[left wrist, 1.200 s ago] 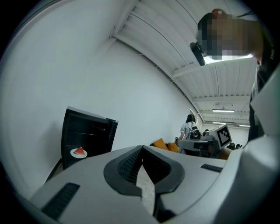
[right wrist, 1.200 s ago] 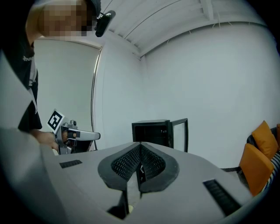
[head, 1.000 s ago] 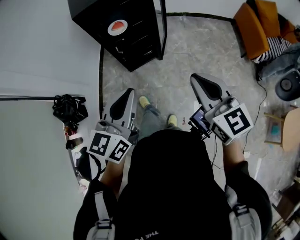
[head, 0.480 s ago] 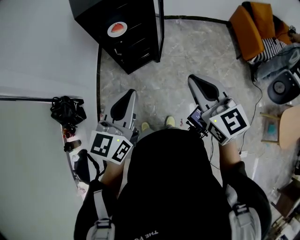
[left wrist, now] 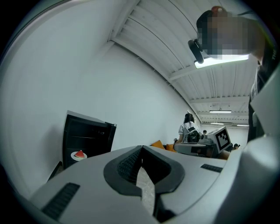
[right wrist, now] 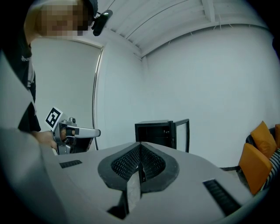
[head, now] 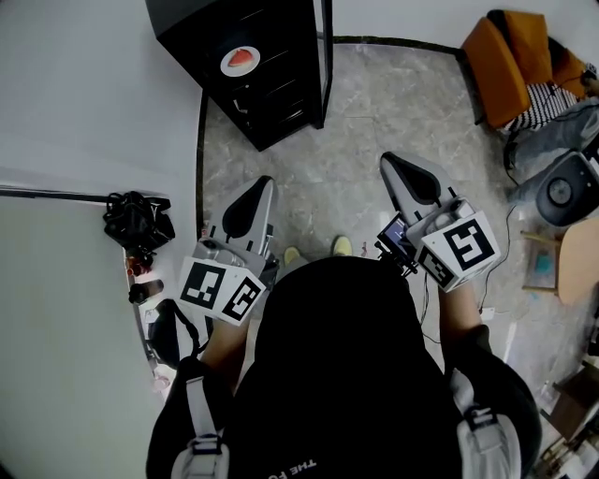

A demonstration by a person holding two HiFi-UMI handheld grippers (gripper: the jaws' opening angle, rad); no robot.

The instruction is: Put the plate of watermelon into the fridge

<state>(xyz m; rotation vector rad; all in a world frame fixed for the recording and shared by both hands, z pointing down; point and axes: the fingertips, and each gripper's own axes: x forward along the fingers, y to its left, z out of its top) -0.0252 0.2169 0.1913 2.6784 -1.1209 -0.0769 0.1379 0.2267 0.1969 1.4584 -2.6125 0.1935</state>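
Standing on a grey stone floor (head: 365, 103), the person (head: 337, 374) holds the left gripper (head: 255, 187) and the right gripper (head: 393, 165) side by side at mid-frame in the head view, each with its jaws pressed together on nothing. Well ahead, at the upper left of that view, the plate of watermelon (head: 241, 61) lies within the dark open front of the black fridge (head: 192, 23), whose door (head: 325, 56) stands swung out to the right

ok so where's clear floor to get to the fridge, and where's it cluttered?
Free: the grey floor between the open fridge and the person's shoes. Crowded: the left wall edge, with the black bag and small items below it, and the right side around the orange chair.
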